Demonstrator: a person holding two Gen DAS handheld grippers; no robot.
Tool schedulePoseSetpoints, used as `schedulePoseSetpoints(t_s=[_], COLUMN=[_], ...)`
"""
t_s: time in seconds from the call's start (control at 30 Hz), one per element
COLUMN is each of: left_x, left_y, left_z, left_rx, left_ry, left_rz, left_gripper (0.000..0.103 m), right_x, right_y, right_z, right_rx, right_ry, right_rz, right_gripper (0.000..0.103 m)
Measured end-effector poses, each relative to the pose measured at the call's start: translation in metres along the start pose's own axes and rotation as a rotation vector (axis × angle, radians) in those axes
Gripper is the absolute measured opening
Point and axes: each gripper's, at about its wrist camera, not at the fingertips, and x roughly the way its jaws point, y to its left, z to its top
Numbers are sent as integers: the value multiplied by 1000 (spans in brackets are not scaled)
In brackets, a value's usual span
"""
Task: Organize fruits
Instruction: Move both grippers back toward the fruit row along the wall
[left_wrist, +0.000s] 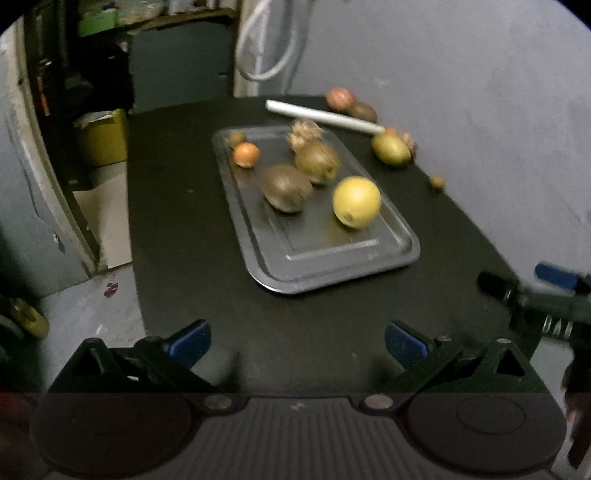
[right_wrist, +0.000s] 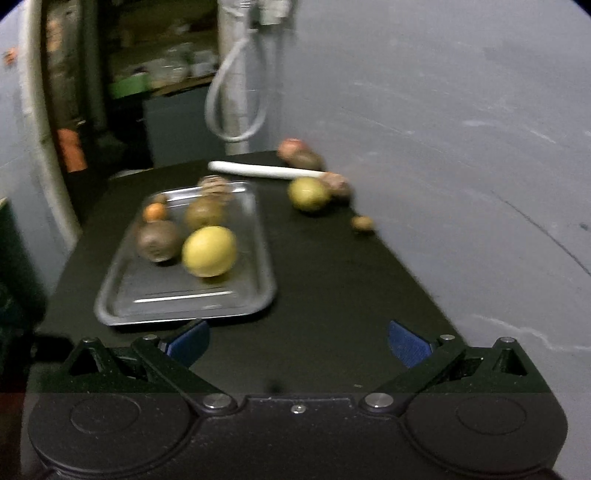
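Observation:
A metal tray (left_wrist: 391, 254) (right_wrist: 258, 295) lies on the black table. On it sit a yellow fruit (left_wrist: 356, 201) (right_wrist: 209, 251), two brown fruits (left_wrist: 286, 188) (left_wrist: 317, 162), a small orange fruit (left_wrist: 246, 154) (right_wrist: 154, 212) and a knobbly brown one (left_wrist: 304, 133). Off the tray by the wall lie a green-yellow fruit (left_wrist: 390, 148) (right_wrist: 308, 194), a reddish fruit (left_wrist: 340, 98), a dark fruit (left_wrist: 362, 112) and a small nut-like one (left_wrist: 437, 181) (right_wrist: 362, 223). My left gripper (left_wrist: 297, 341) is open and empty at the table's near end. My right gripper (right_wrist: 298, 341) is open and empty; it also shows in the left wrist view (left_wrist: 535, 291).
A white tube (left_wrist: 325, 117) (right_wrist: 266, 170) lies across the far end of the table between tray and wall. A grey wall runs along the right side. A yellow bin (left_wrist: 105, 136) stands on the floor to the left. A hose loop (left_wrist: 266, 48) hangs behind.

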Motion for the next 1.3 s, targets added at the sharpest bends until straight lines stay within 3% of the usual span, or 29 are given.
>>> schedulePoseSetpoints(t_s=[0.4,0.6,0.77,1.0,1.3], left_x=[11,28,37,52,100], left_y=[-35,-47,-58,-67,-75], left_z=[6,8,20,69,155], left_rx=[114,153,195,152,128], left_ry=[23,69,57,-25,-151], left_rz=[-83,-78,-54,-23,-57], left_gripper=[102,102,102,102,102], right_x=[0,12,26,60,127], right_y=[-31,-44,-57,-59,-46], right_z=[1,0,3,11,45], right_rx=[70,102,156,257,295], right_ry=[-27,-39,-46,-74,-90], right_rz=[-112,-169,-223,-154,-81], right_gripper=[102,102,102,102,102])
